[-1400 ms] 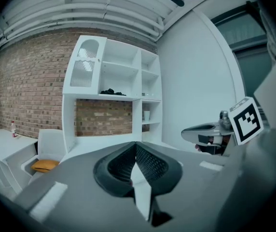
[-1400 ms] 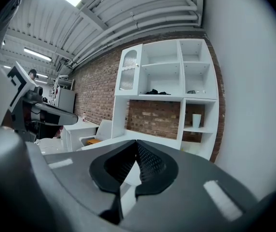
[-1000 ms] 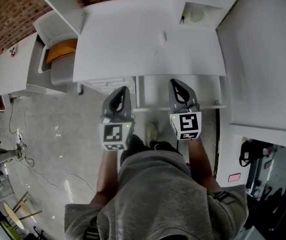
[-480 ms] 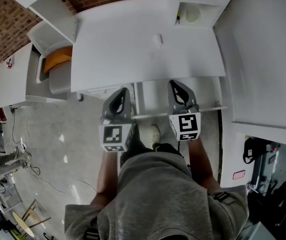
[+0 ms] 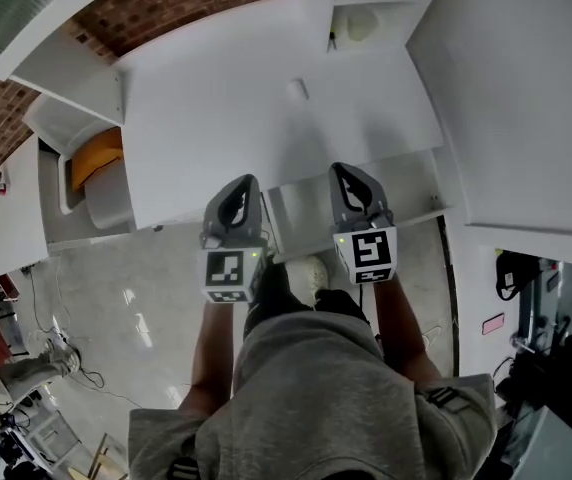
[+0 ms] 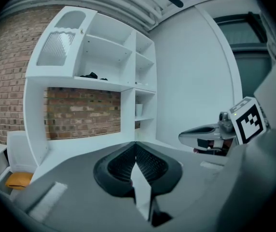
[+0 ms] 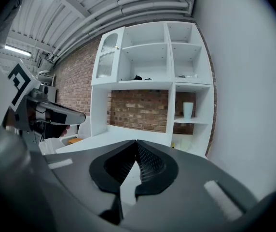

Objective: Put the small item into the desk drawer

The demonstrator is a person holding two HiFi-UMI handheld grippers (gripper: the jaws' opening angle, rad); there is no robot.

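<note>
L hand-held gripper [image 6: 135, 144], R [image 7: 136, 142]: closed, empty

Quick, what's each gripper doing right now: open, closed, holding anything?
Left gripper: closed, holding nothing.
Right gripper: closed, holding nothing.

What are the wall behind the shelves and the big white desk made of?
The wall looks like rough red-brown brick: blocks with pale mortar lines show. The desk looks smooth, matte white, probably painted or laminated board; no grain shows, so that's a guess.
</note>
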